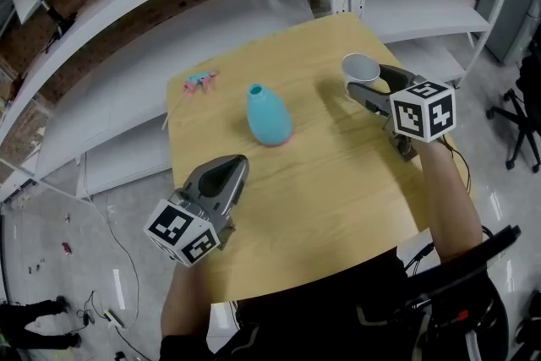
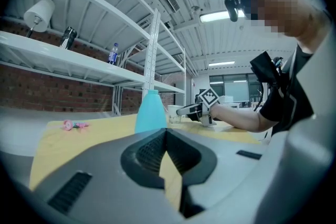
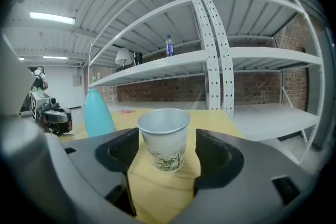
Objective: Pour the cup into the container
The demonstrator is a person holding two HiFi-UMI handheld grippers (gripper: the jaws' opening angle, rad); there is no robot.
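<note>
Paper cup (image 3: 163, 139) tapers between jaws of right gripper (image 3: 167, 150).

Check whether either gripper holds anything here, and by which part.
Nothing is held. The right gripper has its fingers open on either side of the paper cup, which stands on the table. The left gripper is shut and empty.

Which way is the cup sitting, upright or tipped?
Upright: the cup stands rim-up on the table, between the parted jaws of the right gripper.
</note>
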